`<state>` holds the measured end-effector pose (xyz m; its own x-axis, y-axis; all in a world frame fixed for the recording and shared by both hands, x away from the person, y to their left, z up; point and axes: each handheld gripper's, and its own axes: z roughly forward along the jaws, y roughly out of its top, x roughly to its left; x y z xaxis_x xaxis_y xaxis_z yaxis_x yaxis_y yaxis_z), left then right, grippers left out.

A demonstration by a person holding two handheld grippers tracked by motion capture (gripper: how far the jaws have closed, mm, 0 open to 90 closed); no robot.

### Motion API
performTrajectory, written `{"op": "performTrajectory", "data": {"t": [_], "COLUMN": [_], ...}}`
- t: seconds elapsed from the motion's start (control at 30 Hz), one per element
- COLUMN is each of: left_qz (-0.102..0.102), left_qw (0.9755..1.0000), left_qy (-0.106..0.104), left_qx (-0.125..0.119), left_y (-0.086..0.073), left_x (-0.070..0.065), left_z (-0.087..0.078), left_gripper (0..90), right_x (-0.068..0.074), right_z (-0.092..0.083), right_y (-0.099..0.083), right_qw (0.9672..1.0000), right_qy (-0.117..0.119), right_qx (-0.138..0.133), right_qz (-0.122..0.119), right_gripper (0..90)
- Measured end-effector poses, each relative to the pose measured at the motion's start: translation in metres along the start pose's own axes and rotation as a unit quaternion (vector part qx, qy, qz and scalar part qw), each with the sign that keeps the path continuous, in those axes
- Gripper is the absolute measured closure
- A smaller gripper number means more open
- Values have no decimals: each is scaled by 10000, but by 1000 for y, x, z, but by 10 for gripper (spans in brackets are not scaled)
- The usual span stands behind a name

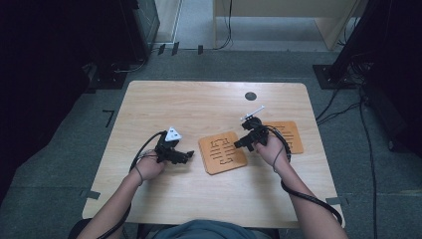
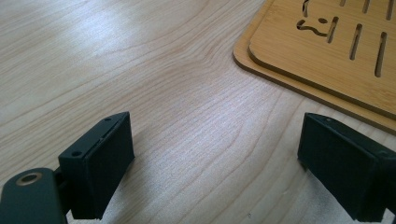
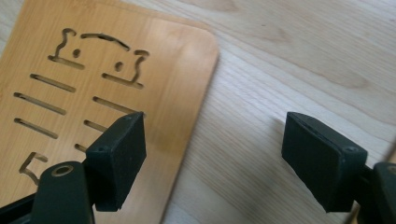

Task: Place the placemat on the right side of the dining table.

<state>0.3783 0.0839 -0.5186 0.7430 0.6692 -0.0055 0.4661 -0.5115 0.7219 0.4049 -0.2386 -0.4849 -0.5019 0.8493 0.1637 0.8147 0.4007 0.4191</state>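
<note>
High view, bottom edge: the person's two forearms enter the frame, cut off by the lower border. The left gripper (image 1: 186,156) sits left of centre, low over the table (image 1: 189,107), pointing right toward the near wooden board (image 1: 222,152). The right gripper (image 1: 238,144) is at centre right, pointing left at the same board's right edge.

Left gripper view: the jaws stand wide apart with nothing between them but bare table (image 2: 154,84). The near wooden board (image 2: 327,51) fills the upper right corner; it looks like two stacked layers, the upper one set slightly inside the lower. Its rounded corner lies just ahead of the right-hand jaw, not touching. Most of the board is cut off by the top and right borders.

Right gripper view: the jaws stand wide, empty. The left-hand jaw overlaps the near wooden board (image 3: 154,60) in the picture; whether it touches cannot be told. The board's right edge runs between the jaws; the right-hand jaw is over bare table (image 3: 299,56). Slots and curled cut-outs show in the board; their lower part is hidden behind the jaw.

Centre right of the high view: a second wooden board (image 1: 291,134), partly hidden by the right hand (image 1: 268,147). The two boards lie apart.

Farther: open table above both boards, with a dark round hole (image 1: 251,96) near the far edge. Beyond, grey floor and cables, dark and hard to read.
</note>
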Motion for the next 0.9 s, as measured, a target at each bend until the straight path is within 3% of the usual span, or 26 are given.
{"op": "performTrajectory", "data": {"t": [0.47, 0.9], "left_qz": [1, 3], "left_qw": [10000, 10000], "left_qy": [1, 2], "left_qx": [-1, -4], "left_y": [0, 0], "left_x": [0, 0], "left_z": [0, 0], "left_gripper": [96, 96], "right_x": [24, 30], "right_z": [11, 17], "right_y": [3, -1], "right_qw": [9992, 9978], "right_qy": [32, 56], "right_qx": [34, -152], "right_qz": [-399, -649], "right_gripper": [219, 128]}}
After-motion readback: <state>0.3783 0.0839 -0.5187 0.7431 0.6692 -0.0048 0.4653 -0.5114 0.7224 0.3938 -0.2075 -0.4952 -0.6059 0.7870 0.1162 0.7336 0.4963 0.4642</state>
